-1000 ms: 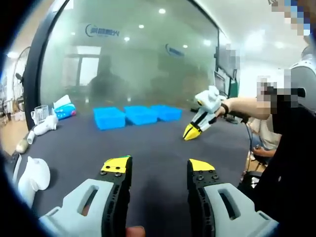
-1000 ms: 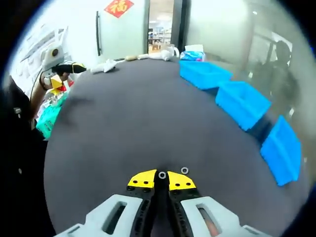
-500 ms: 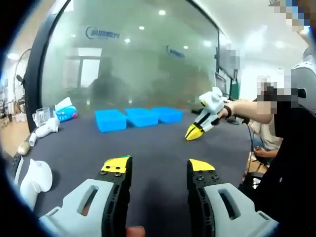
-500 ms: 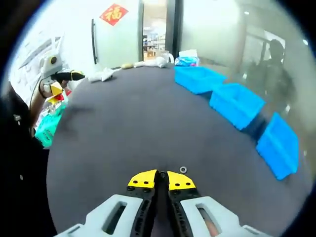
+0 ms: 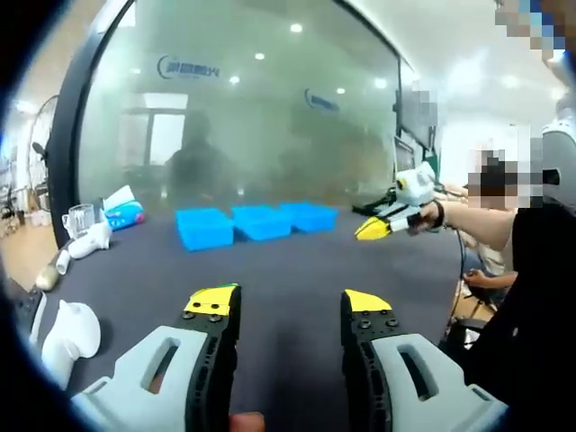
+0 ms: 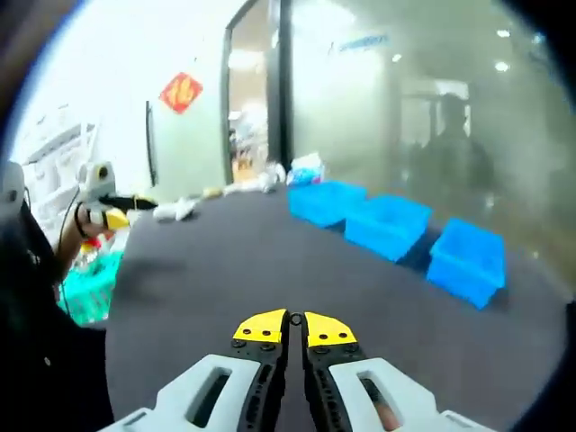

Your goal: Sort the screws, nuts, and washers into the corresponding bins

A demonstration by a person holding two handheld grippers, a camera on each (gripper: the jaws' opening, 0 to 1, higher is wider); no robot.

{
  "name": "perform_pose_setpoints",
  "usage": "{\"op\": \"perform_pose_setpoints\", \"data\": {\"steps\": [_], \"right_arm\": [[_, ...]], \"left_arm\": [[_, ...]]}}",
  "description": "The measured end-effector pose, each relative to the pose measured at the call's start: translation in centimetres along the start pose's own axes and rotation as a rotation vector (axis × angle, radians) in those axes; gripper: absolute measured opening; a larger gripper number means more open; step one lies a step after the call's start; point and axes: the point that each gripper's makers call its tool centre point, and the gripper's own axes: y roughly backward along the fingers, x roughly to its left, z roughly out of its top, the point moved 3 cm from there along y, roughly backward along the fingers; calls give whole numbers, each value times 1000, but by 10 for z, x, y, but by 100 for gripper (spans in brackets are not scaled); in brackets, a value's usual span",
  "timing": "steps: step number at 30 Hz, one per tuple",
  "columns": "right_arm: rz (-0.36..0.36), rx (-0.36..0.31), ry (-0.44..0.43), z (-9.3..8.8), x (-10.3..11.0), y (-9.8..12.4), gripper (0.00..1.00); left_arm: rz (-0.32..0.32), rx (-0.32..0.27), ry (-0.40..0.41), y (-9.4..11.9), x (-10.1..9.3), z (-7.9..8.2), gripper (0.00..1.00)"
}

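- My right gripper (image 6: 294, 328) has its yellow tips pressed together on a small washer (image 6: 295, 319), which sits pinched right at the tips.
- A second ago those tips were down at the dark table (image 6: 225, 270) with a second washer lying just beside them; now the table has dropped away beneath them and that loose washer is out of sight. I read that as the pick being done and the carry under way.
- In the left gripper view the right gripper (image 5: 380, 227) is raised off the table, roughly level, its tip pointing toward the three blue bins (image 5: 256, 221); earlier it slanted down to the surface.
- In the right gripper view the bins (image 6: 389, 225) lie ahead and to the right in a row, well apart from the tips, so the drop has yet to happen. I cannot tell which bin is for washers.
- My left gripper (image 5: 290, 303) hangs low over the table with its jaws apart and nothing between them, just as it was a second ago.
- A white jug (image 5: 65, 333) stands at the table's left edge.
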Motion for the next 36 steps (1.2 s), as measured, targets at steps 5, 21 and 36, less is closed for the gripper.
{"op": "perform_pose_setpoints", "data": {"steps": [5,21,36], "right_arm": [[-47,-131,-54,10,1,19,4],[-165,-260,-76,44,-28,8,4],[-211,-265,-26,103,-80,-87,4]], "left_arm": [[7,-2,-3,-1,1,2,43],[42,-22,-17,5,6,10,43],[52,-26,-9,7,13,7,43]]}}
